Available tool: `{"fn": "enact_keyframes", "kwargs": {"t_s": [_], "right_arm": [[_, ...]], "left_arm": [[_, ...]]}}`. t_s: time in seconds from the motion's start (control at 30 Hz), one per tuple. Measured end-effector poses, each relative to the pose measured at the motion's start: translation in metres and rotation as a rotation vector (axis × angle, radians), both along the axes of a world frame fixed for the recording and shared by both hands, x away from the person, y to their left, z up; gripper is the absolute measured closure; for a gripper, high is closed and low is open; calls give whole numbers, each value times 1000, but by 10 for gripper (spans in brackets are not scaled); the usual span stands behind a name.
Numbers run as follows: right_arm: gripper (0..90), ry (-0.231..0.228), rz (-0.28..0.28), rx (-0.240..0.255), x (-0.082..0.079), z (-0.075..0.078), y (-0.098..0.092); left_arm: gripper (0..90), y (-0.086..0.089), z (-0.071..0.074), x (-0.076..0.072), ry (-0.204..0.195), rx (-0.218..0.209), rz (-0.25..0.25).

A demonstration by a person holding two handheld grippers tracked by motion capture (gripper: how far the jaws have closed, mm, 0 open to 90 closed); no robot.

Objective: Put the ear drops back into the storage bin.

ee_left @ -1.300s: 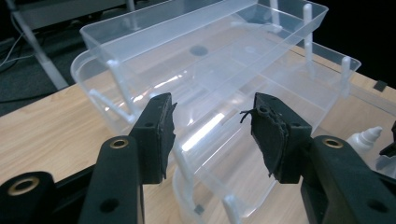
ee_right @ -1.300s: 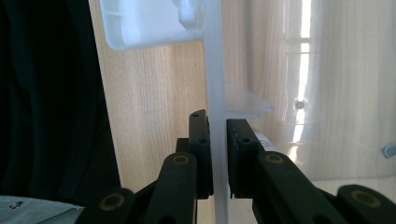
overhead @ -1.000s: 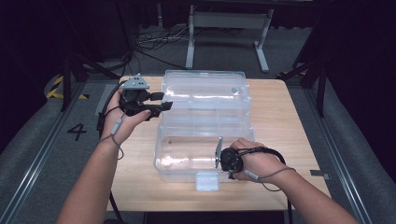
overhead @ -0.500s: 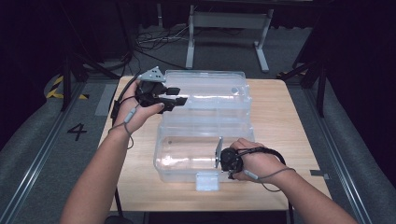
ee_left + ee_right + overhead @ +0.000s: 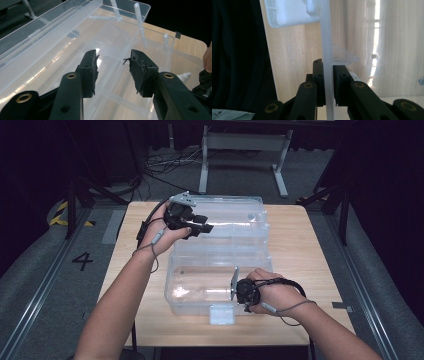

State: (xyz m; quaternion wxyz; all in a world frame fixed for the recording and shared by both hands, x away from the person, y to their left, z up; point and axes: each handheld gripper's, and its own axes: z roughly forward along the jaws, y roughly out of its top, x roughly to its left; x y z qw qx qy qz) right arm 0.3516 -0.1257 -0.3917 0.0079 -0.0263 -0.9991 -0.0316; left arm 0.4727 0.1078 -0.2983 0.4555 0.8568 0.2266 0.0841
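The large clear plastic storage box (image 5: 220,270) lies open on the wooden tabletop (image 5: 300,245), its lid (image 5: 235,220) laid flat behind the tub. The right gripper (image 5: 328,65) is clamped on the tub's near wall, steadying it. The left gripper (image 5: 113,71) hovers above the lid; its jaws have just been closing with nothing between them. The step looks like closing the box: next, the left gripper must catch the lid's edge.

black jaws (image 5: 113,72) (brass screws), grey cables; bare forearms
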Motion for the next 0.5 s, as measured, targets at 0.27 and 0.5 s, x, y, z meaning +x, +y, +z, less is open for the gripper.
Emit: {"fn": "enact_keyframes", "kwargs": {"t_s": [0.27,0.5], "right_arm": [[825,-5,3,3,0,0,0],[826,-7,11,9,0,-1,-1]], "left_arm": [[632,-16,-5,8,26,-9,-56],[642,-27,-11,15,52,19,-61]]}}
